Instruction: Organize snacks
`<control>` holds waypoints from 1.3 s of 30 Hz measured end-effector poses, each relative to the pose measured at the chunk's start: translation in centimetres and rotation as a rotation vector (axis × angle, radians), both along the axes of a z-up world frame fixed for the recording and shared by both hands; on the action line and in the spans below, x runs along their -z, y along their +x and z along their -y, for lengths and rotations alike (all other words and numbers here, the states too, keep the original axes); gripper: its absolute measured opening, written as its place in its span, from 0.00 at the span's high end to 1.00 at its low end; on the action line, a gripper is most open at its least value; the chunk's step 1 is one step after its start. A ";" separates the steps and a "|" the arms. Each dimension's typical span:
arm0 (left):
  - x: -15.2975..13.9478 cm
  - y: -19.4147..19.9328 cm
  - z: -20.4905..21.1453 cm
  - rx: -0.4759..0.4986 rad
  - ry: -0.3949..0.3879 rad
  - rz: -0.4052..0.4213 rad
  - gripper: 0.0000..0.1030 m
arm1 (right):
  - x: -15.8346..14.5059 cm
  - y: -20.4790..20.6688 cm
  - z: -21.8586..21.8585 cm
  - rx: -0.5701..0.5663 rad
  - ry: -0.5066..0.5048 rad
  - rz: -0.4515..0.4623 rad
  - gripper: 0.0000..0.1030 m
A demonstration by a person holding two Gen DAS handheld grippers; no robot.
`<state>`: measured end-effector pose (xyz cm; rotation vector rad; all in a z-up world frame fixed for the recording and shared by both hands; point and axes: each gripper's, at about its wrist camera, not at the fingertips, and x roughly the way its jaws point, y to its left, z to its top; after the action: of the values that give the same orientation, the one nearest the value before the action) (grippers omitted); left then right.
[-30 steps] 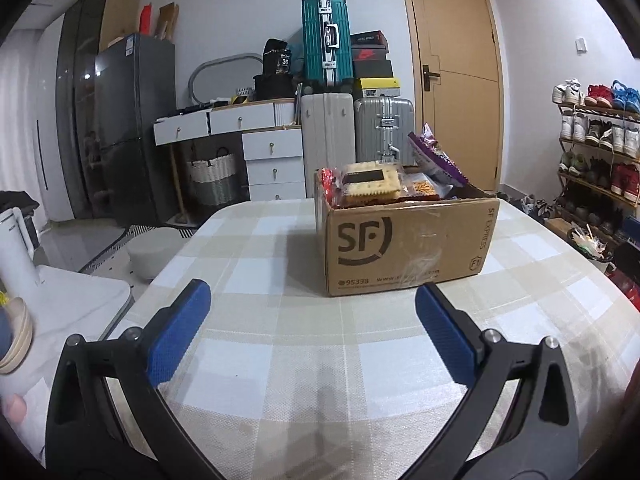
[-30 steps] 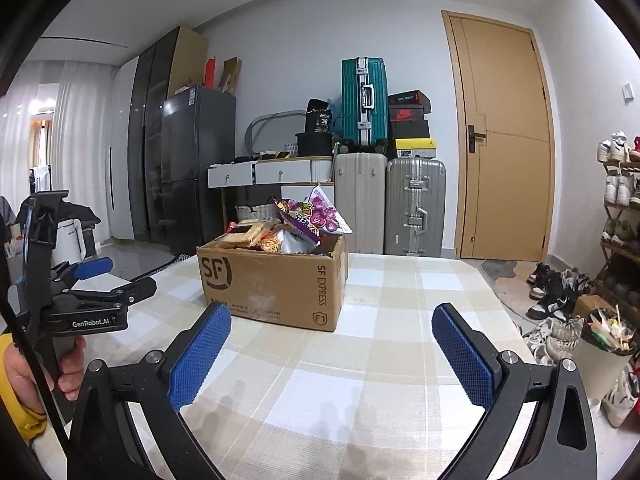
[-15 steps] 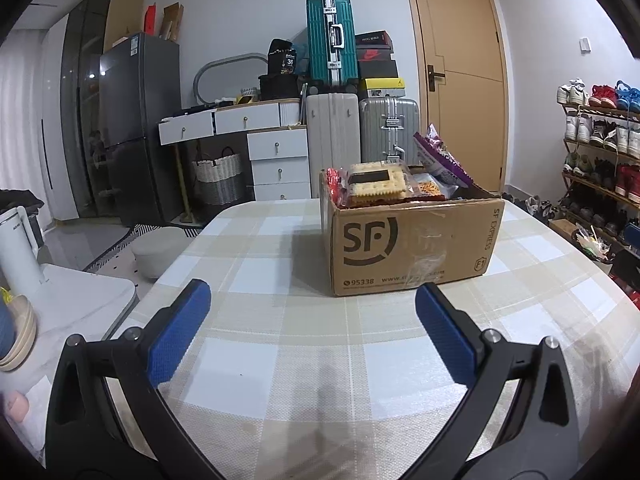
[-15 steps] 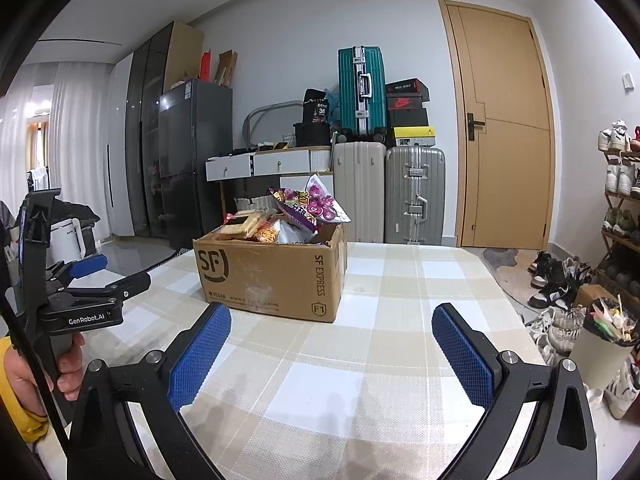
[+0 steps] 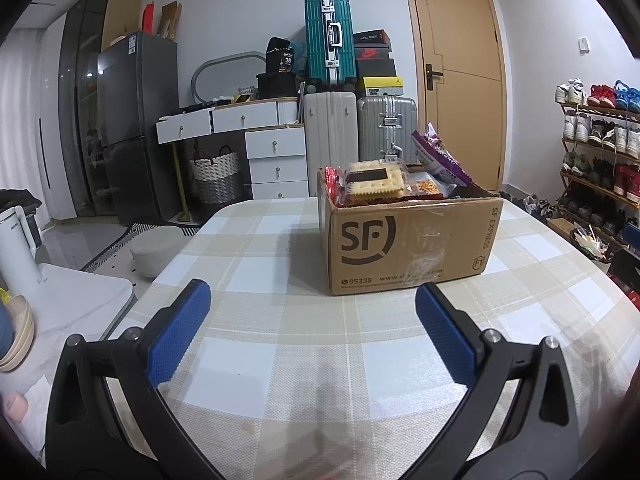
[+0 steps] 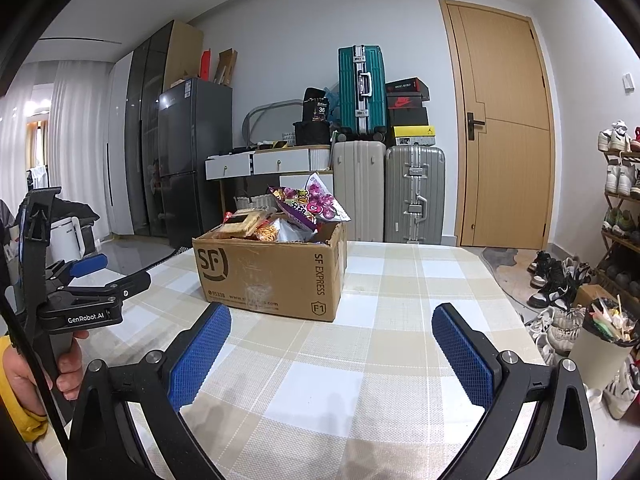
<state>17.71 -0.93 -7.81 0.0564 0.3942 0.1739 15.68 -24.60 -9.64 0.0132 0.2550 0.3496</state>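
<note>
We hold both grippers over the checked table (image 5: pixel 280 320), jaws wide apart, nothing between them. The box (image 5: pixel 408 244) sits ahead of our left gripper (image 5: pixel 312 320), a touch to its right, its long printed side facing us. From our right gripper (image 6: pixel 332 344) the box (image 6: pixel 272 268) lies ahead and to the left, a corner turned our way. Neither looks clearly nearer. Inside, snacks are heaped above the rim: a cracker pack (image 5: pixel 374 180), a purple bag (image 6: pixel 308 208) leaning up, orange and red packets beneath. No snack lies on the table. That fits a box just filled or one waiting to be sorted.
</note>
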 end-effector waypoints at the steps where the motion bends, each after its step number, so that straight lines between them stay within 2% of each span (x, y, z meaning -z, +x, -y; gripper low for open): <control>1: 0.0 0.0 0.0 0.001 0.001 -0.001 0.01 | 0.0 0.0 0.0 0.000 0.001 0.000 0.01; 39: 0.2 0.0 -0.6 0.027 -0.027 0.002 0.01 | 0.1 0.1 -0.1 0.000 -0.004 -0.003 0.01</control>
<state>17.72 -0.35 -8.01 0.0353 0.3939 0.1421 15.80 -24.54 -9.69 0.0102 0.2583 0.3491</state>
